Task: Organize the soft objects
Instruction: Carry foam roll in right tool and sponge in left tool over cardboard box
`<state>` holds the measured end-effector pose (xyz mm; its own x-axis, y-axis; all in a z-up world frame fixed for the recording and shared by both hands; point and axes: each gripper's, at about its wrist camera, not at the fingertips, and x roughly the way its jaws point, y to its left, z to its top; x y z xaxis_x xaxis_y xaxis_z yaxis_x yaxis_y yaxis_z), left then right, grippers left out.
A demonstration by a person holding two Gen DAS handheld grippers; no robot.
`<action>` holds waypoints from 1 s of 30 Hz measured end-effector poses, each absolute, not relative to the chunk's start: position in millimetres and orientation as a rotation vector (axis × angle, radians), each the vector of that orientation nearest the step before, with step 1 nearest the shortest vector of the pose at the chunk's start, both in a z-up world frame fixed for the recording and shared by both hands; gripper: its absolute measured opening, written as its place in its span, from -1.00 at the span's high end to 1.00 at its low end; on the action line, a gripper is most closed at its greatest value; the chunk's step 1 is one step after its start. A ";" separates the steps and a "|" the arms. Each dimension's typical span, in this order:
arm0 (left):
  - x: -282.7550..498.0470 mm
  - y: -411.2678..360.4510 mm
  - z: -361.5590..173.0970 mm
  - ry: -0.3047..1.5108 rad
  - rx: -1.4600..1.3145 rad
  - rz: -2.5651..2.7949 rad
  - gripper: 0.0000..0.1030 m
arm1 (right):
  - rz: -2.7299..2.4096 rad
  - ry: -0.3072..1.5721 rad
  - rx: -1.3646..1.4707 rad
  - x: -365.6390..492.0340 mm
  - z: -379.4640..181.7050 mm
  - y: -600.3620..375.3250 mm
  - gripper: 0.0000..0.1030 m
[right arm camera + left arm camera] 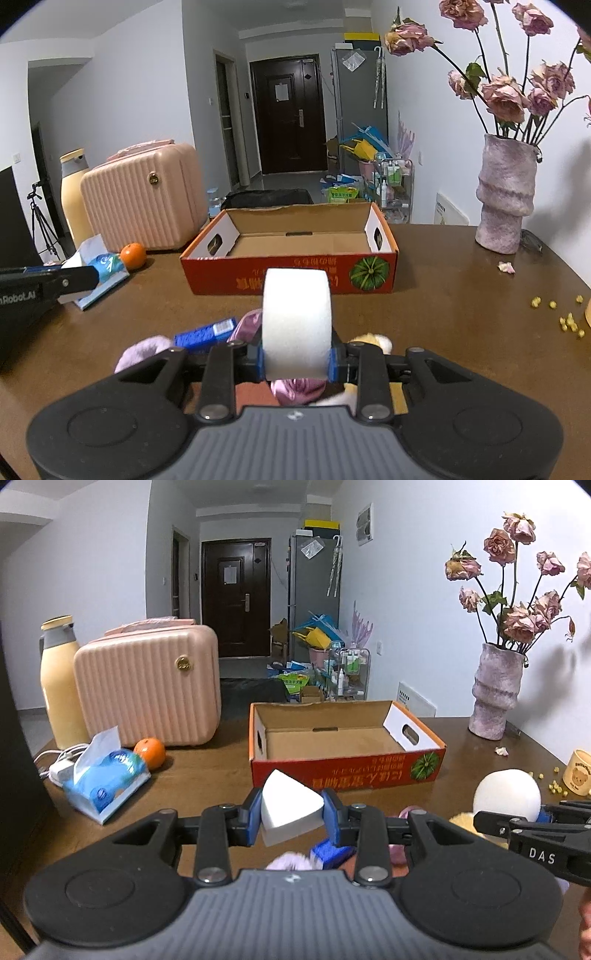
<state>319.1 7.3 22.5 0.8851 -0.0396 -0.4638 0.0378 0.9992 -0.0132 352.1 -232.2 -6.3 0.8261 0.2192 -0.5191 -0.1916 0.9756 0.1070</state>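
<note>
My left gripper (291,818) is shut on a white wedge-shaped foam piece (286,810), held above the table in front of the open red cardboard box (347,771). My right gripper (297,360) is shut on a white round foam piece (297,321), also in front of the box (291,277); it shows at the right of the left wrist view (506,799). The box interior is bare. Below the grippers lie pink and purple soft items (295,391), a yellow plush (373,341) and a blue pack (205,332), partly hidden.
A pink suitcase (147,690), yellow thermos (61,683), tissue pack (105,779) and an orange (149,753) stand left. A vase of dried roses (495,690) stands back right. A bear cup (578,779) and scattered yellow bits (569,321) lie right.
</note>
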 end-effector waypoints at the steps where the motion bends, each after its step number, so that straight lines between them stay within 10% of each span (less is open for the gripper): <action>1: 324.0 5.7 24.1 0.481 -0.002 -0.042 0.33 | 0.221 0.557 0.054 356.9 -5.1 -232.6 0.45; 30: 478.3 -25.1 60.5 0.482 -0.037 -0.036 0.34 | 0.232 0.538 0.029 520.9 23.8 -220.3 0.45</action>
<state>478.3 -25.1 60.5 0.8857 -0.0433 -0.4623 0.0258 0.9987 -0.0442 520.9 -220.3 23.8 0.8333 0.2267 -0.5042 -0.2115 0.9734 0.0883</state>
